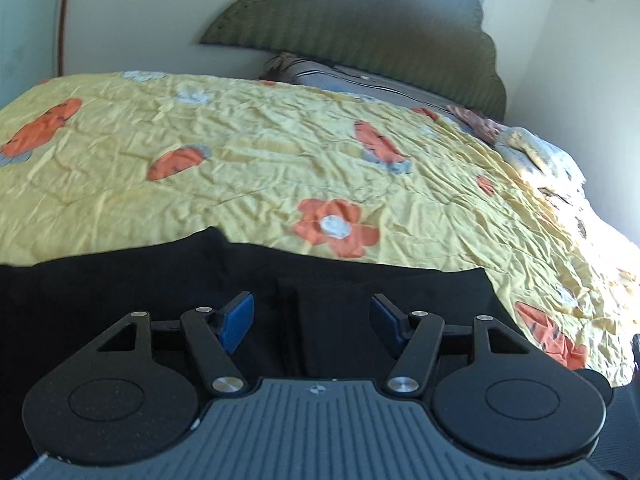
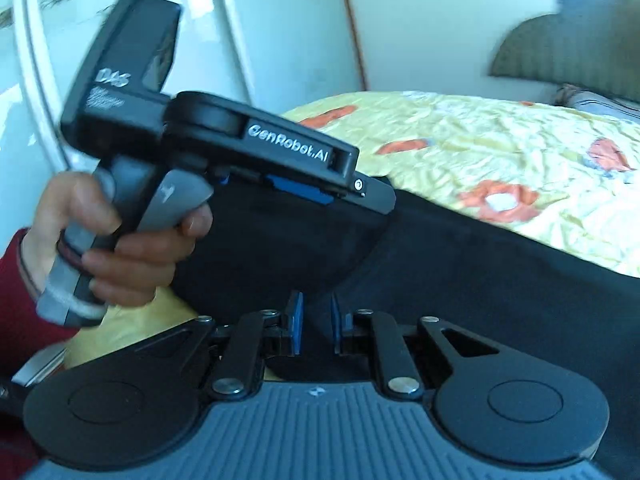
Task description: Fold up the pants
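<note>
Pants (image 1: pixel 360 292): black; we see them spread on the near part of the bed, far edge against the quilt; a fold or seam runs up the middle betw the left fingers; in the right view (image 2: pixel 460 280) they lie dark across the bed's near side, a lifted part rising to the other gripper.
Left gripper (image 1: pixel 312 320): we read it as wide open; blue pads (image 1: pixel 238 320) well apart, nothing betw them; held low over the pants; contact w/ cloth can't be told.
Left gripper, right view (image 2: pixel 344 188): seen side-on, a hand (image 2: pixel 120 240) on its grip, red sleeve at the wrist; black cloth hangs just under its tip; whether it's pinched we can't tell.
Right gripper (image 2: pixel 316 328): pads (image 2: pixel 296 328) close, a narrow gap left; black cloth in that gap; we can't tell if it's clamped.
Quilt (image 1: pixel 248 140): yellow, orange flowers, creased; covers the bed.
Headboard (image 1: pixel 360 32): green, scalloped, at the far end; pillow (image 1: pixel 360 80) below it.
Wall (image 1: pixel 140 8): pale.
</note>
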Motion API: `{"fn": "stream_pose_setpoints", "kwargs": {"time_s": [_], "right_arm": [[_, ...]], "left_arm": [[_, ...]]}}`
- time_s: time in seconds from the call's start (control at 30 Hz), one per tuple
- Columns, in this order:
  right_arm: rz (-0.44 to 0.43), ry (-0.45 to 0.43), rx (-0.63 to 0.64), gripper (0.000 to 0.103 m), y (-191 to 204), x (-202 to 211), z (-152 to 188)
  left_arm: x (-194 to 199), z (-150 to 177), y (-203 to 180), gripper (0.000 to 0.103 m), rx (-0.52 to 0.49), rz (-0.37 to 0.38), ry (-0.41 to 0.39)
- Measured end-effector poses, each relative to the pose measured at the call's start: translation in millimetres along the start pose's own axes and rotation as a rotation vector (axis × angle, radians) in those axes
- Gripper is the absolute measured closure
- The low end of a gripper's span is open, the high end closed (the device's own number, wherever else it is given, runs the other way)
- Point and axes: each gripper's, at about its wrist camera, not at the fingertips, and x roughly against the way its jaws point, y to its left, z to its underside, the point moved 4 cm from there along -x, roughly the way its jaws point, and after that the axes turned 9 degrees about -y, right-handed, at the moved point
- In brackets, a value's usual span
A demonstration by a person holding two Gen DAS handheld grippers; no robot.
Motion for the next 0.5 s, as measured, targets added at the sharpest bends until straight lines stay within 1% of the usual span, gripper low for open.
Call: {"fn": "stream_pose_setpoints", "kwargs": {"time_s": [0.03,0.07,0.17,0.2,0.23,0.3,0.4,0.5], "right_arm": [[0.042,-0.003,-0.018,0.089,-6.2,-1.2,-0.4],[0.075,-0.002,-0.040,0.089,-12.4,-2.6,0.6],[0.135,0.044,-0.076,0.089,-25.8,-8.7,11.6],[0.151,0.040,-0.073,0.089,-26.2,-7.1,14.4],[0.148,0.016,-0.083,0.088,-25.3,-2.4,14.3],[0.156,-0.041,-0.108,0.089,-27.6,9.5,9.8],[0.273,-0.101,-0.112,0.088,-42.1,19.3,3.3],[0.386,-0.090,-0.112,0.088,-60.8,22.1,4.6]], "left_arm": [[-7.8,0.5,-10.2,0.036,-0.032,0.020,0.002],[-15.8,2.6,-15.7,0.036,-0.055,0.016,0.010],[-42.2,15.7,-16.6,0.037,-0.076,-0.071,0.065],[-47.6,19.9,-14.7,0.042,-0.074,-0.096,0.079],[-49.8,22.6,-11.7,0.045,-0.075,-0.116,0.078],[-47.4,24.1,-10.3,0.044,-0.078,-0.125,0.060],[-42.8,21.8,-9.4,0.041,-0.085,-0.141,0.048],[-38.1,21.3,-9.5,0.040,-0.093,-0.169,0.034]]}}
